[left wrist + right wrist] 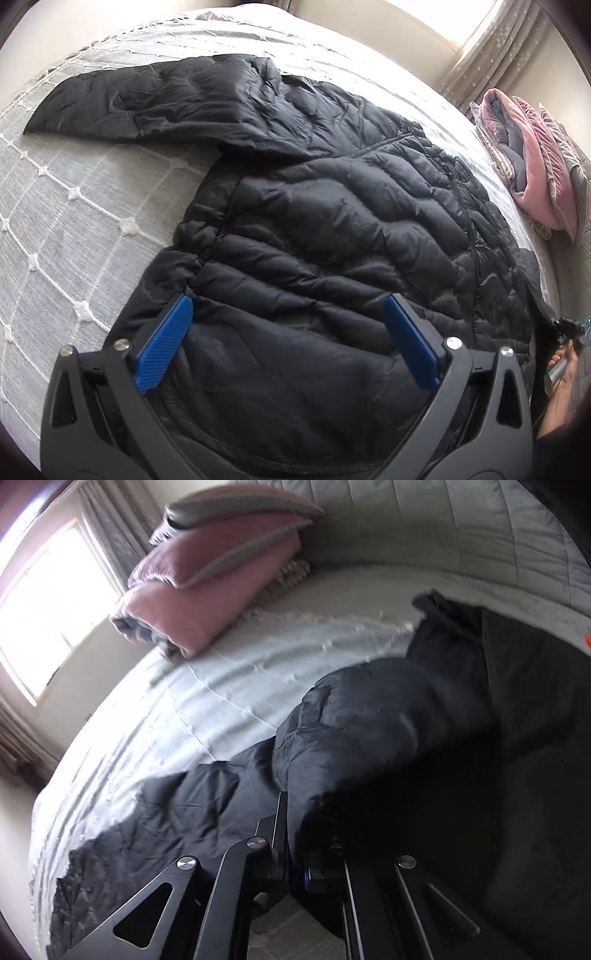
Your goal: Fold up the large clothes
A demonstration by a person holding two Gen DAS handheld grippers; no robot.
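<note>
A black puffer jacket (332,229) lies spread on the bed, one sleeve (155,99) stretched out to the far left. My left gripper (288,314) is open with blue pads, hovering over the jacket's near hem, holding nothing. In the right wrist view my right gripper (299,827) is shut on a bunched fold of the jacket (369,731) and holds it lifted above the bed. The rest of the jacket (155,819) lies flat below. The right gripper's fingertips are buried in the fabric.
The bed has a grey bedspread (74,229) with a white stitched diamond pattern. A stack of folded pink and grey quilts (535,162) sits at the bed's far right, also in the right wrist view (207,583). A curtained window (48,602) lies beyond.
</note>
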